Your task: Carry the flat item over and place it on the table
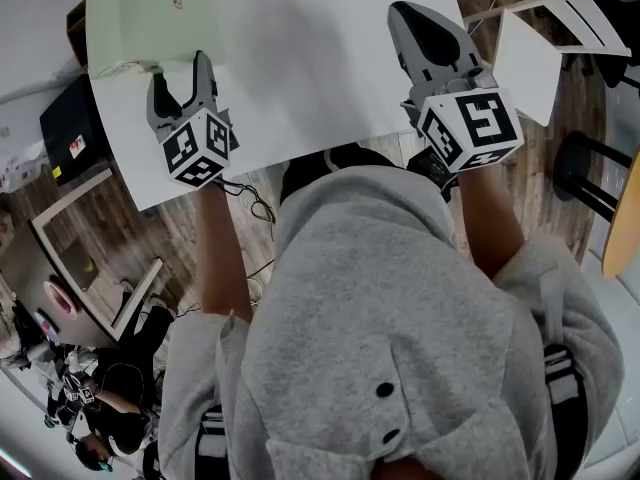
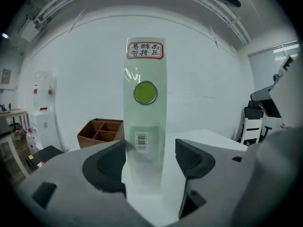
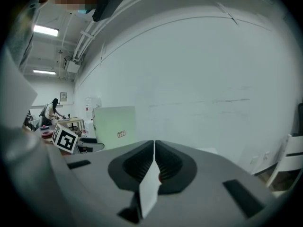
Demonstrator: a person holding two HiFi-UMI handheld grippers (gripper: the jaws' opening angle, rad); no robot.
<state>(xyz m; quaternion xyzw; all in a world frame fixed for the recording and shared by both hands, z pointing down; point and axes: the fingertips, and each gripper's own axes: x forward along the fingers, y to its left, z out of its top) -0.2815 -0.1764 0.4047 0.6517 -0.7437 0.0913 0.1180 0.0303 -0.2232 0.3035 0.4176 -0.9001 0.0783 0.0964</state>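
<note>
The flat item is a pale green flat box (image 1: pixel 130 13) with a red-bordered label, a green round sticker and a barcode. It stands on edge at the far left of the white table (image 1: pixel 300 58). In the left gripper view the box (image 2: pixel 145 126) rises edge-on between the jaws of my left gripper (image 2: pixel 151 155). That gripper (image 1: pixel 185 78) is open: the left pad is close beside the box and a gap shows at the right pad. My right gripper (image 1: pixel 410 13) hovers over the table's right part, and its jaws (image 3: pixel 154 148) are shut on a thin white slip (image 3: pixel 149 190). The green box (image 3: pixel 115 126) stands off to its left.
A brown wooden divider box (image 2: pixel 100 132) sits behind the green box. A white chair (image 1: pixel 560 28) stands right of the table, and a black device (image 1: pixel 70 128) and a white frame (image 1: pixel 90 258) lie on the wood floor at the left. People work at the lower left (image 1: pixel 100 408).
</note>
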